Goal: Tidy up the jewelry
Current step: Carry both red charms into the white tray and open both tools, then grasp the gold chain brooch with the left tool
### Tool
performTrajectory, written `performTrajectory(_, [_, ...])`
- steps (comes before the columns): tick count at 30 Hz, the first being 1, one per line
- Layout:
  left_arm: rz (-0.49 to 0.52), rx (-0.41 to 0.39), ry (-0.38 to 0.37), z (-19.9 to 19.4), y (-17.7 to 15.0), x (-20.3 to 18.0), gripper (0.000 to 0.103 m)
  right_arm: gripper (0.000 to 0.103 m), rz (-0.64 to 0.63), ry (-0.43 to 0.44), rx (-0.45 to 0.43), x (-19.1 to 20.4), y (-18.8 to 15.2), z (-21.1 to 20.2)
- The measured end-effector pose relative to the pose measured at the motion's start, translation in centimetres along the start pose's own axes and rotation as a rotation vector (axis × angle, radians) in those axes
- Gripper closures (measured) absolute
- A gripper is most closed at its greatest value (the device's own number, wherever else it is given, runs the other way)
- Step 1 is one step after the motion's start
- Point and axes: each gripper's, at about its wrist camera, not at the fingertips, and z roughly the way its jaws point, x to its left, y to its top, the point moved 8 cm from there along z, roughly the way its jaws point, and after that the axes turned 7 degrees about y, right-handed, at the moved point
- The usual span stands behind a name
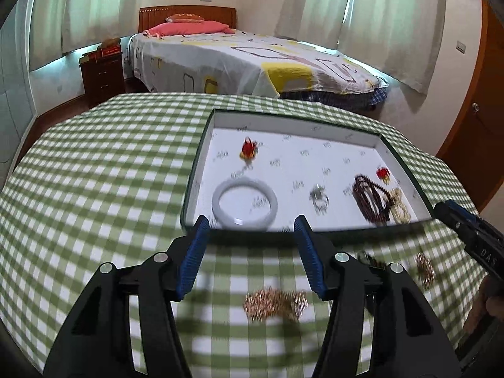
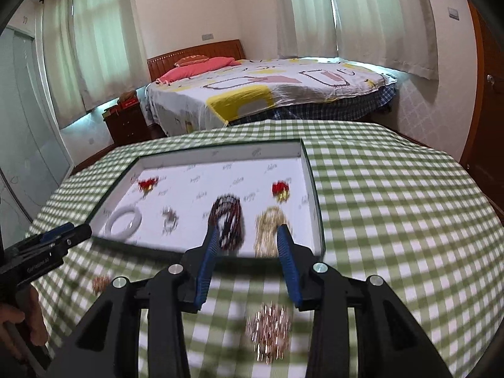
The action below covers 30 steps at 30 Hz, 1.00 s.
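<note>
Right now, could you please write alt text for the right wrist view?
The open right gripper hovers above a rose-gold chain pile on a green checked tablecloth. Behind it, a shallow white tray holds a pale bangle, beads and red charms.

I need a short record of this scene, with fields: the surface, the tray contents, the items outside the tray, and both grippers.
surface: green checked tablecloth
tray: white bangle, dark bead bracelet, gold chain, two red ornaments, small silver piece
outside tray: two rose-gold chain piles
left gripper: open, empty
right gripper: open, empty
</note>
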Motion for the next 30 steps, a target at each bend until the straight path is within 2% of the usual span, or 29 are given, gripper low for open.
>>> performTrajectory(9, [0.014, -0.024, 0.003, -2.2, -3.1, 0.1, 0.048, 0.064, -0.006, -0.034, 0.023, -0.3, -4.5, -2.1])
performTrajectory(16, [0.026, 0.017, -0.001, -2.0, -5.7, 0.1, 0.048, 0.064, 0.020, -0.038, 0.047, -1.2, -7.0, -2.5])
performTrajectory(30, [0.041, 0.067, -0.004, -0.5, -6.5, -1.0, 0.048, 0.064, 0.031, -0.025, 0.058, -1.2, -8.1, -2.2])
